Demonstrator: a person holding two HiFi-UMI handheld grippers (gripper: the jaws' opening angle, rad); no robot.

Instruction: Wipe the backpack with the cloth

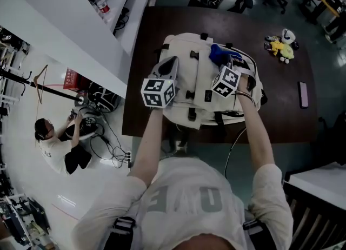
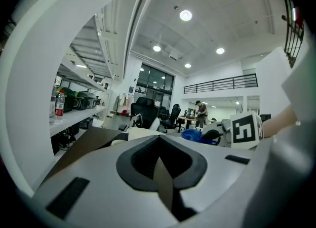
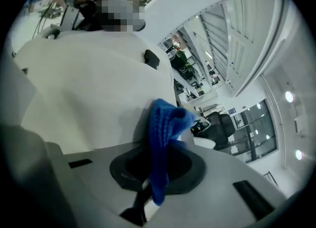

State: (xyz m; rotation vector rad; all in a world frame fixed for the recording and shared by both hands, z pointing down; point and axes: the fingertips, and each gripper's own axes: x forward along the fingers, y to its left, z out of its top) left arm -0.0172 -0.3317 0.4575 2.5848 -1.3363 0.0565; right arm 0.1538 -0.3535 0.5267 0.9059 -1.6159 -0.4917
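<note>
Plainly, the wiping looks under way rather than finished. The right claw pinches the blue cloth. The cloth's free end sticks up past the jaw tips and seems to touch the pale backpack just ahead of them. From the head view, that claw sits over the pack's far right part, with the cloth at its tip.

The left claw is pressed together with nothing in it. The backpack lies below and ahead of it, and whether the claw rests on the pack or hangs just above it I cannot tell. It is likely there to steady the pack.

No stain or damp streak shows, so which parts are already wiped is unclear. I judge that the broad panel between the two claws, and the part nearer the person, is left to cover, as are the sides.
</note>
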